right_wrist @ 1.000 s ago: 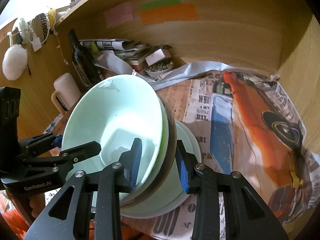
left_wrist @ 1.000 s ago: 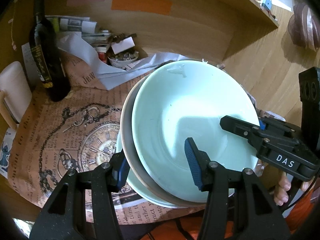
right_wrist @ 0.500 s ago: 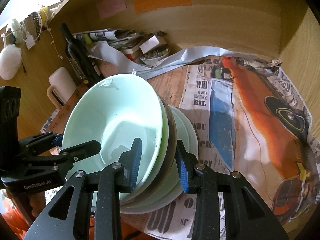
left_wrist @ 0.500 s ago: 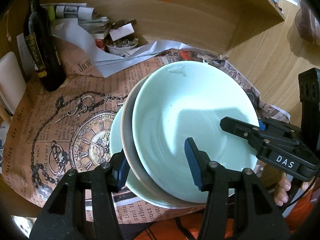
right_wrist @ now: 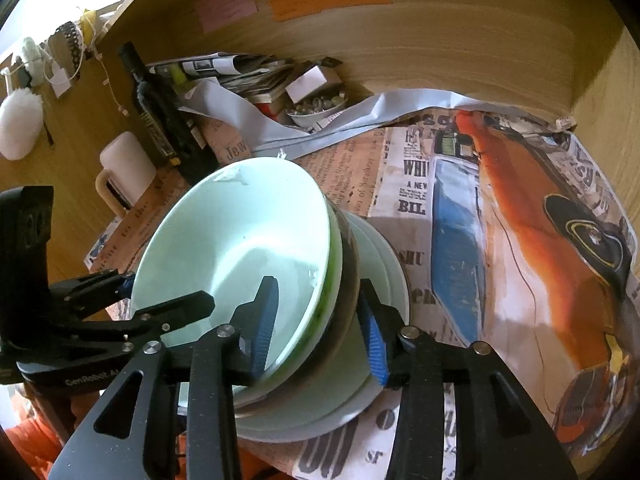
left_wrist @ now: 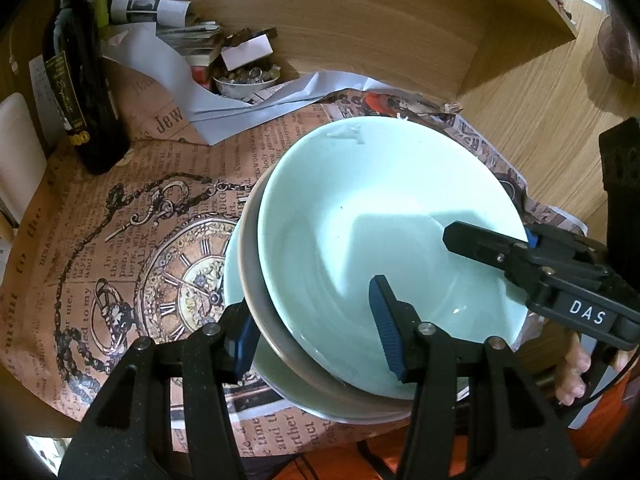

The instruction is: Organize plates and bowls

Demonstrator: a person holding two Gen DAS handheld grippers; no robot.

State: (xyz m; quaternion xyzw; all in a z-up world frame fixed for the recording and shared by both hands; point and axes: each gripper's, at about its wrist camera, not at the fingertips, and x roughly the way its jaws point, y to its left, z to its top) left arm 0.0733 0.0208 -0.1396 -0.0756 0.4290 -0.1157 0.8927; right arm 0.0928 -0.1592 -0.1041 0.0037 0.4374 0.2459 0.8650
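Observation:
A pale green bowl (left_wrist: 384, 216) (right_wrist: 240, 232) sits nested in a brown bowl (left_wrist: 256, 312) (right_wrist: 346, 280), both tilted on a stack of pale green plates (left_wrist: 276, 376) (right_wrist: 384, 264). My left gripper (left_wrist: 312, 320) straddles the near-left rims, one pad outside the brown bowl and one inside the green bowl, shut on them. It shows from the side in the right wrist view as the left gripper (right_wrist: 160, 288). My right gripper (right_wrist: 316, 320) straddles the opposite rims, and its jaws are opening, with the pads standing just off the bowls. In the left wrist view the right gripper (left_wrist: 496, 240) reaches in from the right.
A dark wine bottle (left_wrist: 80, 80) (right_wrist: 160, 120), a white mug (right_wrist: 124, 168), a small bowl of trinkets (left_wrist: 244, 80) and piled papers (left_wrist: 168, 12) crowd the back left. Wooden walls (right_wrist: 440, 40) close the back and right. Printed newspaper sheets (right_wrist: 500, 220) cover the surface.
The right gripper's jaws have spread apart around the bowl rims. The left gripper keeps its hold, and the bowls have barely moved.

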